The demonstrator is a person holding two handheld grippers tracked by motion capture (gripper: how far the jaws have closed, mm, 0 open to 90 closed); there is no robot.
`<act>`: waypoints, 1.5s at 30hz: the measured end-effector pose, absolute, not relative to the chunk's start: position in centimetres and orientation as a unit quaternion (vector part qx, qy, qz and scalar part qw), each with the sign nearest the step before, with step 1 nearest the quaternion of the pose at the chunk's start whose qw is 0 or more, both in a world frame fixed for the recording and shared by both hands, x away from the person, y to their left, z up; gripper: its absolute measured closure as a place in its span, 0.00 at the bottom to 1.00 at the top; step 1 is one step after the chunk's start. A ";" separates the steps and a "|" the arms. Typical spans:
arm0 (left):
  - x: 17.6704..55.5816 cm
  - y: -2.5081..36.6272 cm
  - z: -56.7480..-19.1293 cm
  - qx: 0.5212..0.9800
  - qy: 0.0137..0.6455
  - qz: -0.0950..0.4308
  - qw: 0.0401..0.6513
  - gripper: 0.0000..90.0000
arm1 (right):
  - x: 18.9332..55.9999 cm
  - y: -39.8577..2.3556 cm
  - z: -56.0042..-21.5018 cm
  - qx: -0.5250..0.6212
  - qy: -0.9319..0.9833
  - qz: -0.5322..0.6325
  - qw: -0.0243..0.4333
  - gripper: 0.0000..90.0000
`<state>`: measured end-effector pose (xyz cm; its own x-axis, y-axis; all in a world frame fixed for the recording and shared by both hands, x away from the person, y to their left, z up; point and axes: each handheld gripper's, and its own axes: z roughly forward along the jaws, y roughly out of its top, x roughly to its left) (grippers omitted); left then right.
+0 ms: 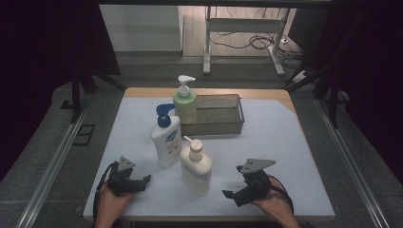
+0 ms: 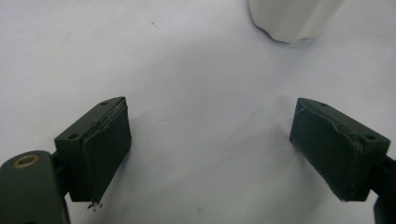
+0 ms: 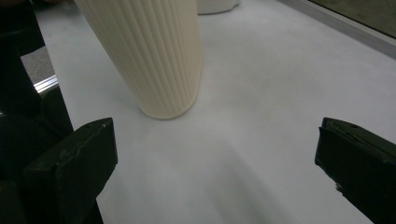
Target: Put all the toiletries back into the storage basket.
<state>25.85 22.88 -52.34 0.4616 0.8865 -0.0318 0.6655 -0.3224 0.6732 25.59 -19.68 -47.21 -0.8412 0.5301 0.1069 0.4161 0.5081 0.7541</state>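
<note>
Nothing looks done yet: all three bottles stand on the bench (image 1: 285, 156) and the wire basket (image 1: 223, 114) behind them looks empty. The left tool (image 1: 145, 179) rests low with jaws spread wide, holding nothing; the blue-pump bottle (image 1: 166, 140) stands ahead of it, to its right. Between the tools stands the cream ribbed bottle (image 1: 196, 168), close ahead of the right tool (image 1: 228, 194), likewise wide open and empty. The green bottle (image 1: 185, 104) waits farthest off, beside the basket.
</note>
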 end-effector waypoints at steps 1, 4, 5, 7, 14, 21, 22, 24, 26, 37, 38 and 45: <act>25.9 22.9 -52.3 0.794 0.489 0.175 0.316 0.14 | 25.6 -19.5 -47.2 0.273 0.865 0.415 0.068 0.00; 25.9 22.9 -52.3 0.794 0.489 0.175 0.316 0.14 | 25.7 -19.0 -47.0 0.268 0.865 0.418 0.066 0.00; 25.9 22.9 -52.3 0.794 0.489 0.175 0.317 0.14 | 25.7 -19.0 -47.0 0.268 0.865 0.418 0.066 0.00; 25.9 22.9 -52.3 0.794 0.489 0.174 0.317 0.14 | 25.6 -18.4 -46.8 0.261 0.866 0.420 0.068 0.01; 25.9 22.9 -52.3 0.794 0.489 0.174 0.317 0.14 | 25.5 -16.7 -46.5 0.250 0.869 0.422 0.061 0.02; 25.9 22.9 -52.3 0.794 0.489 0.174 0.317 0.14 | 25.3 -15.1 -46.3 0.250 0.868 0.424 0.072 0.09; 25.9 22.9 -52.3 0.794 0.489 0.174 0.317 0.14 | 25.3 -15.0 -46.3 0.250 0.867 0.425 0.073 0.10; 25.9 22.9 -52.3 0.794 0.489 0.174 0.317 0.14 | 25.4 -14.7 -46.3 0.252 0.864 0.429 0.078 0.11; 25.9 22.9 -52.3 0.794 0.489 0.174 0.317 0.14 | 25.4 -14.4 -46.2 0.254 0.862 0.433 0.078 0.13; 25.9 22.9 -52.3 0.794 0.489 0.174 0.317 0.14 | 25.6 -13.0 -46.7 0.253 0.862 0.430 0.090 0.15; 25.9 22.9 -52.3 0.794 0.489 0.174 0.317 0.14 | 25.7 -13.0 -46.7 0.251 0.862 0.430 0.093 0.16; 25.9 22.9 -52.3 0.794 0.489 0.174 0.316 0.14 | 25.7 -13.1 -46.8 0.247 0.866 0.425 0.095 0.16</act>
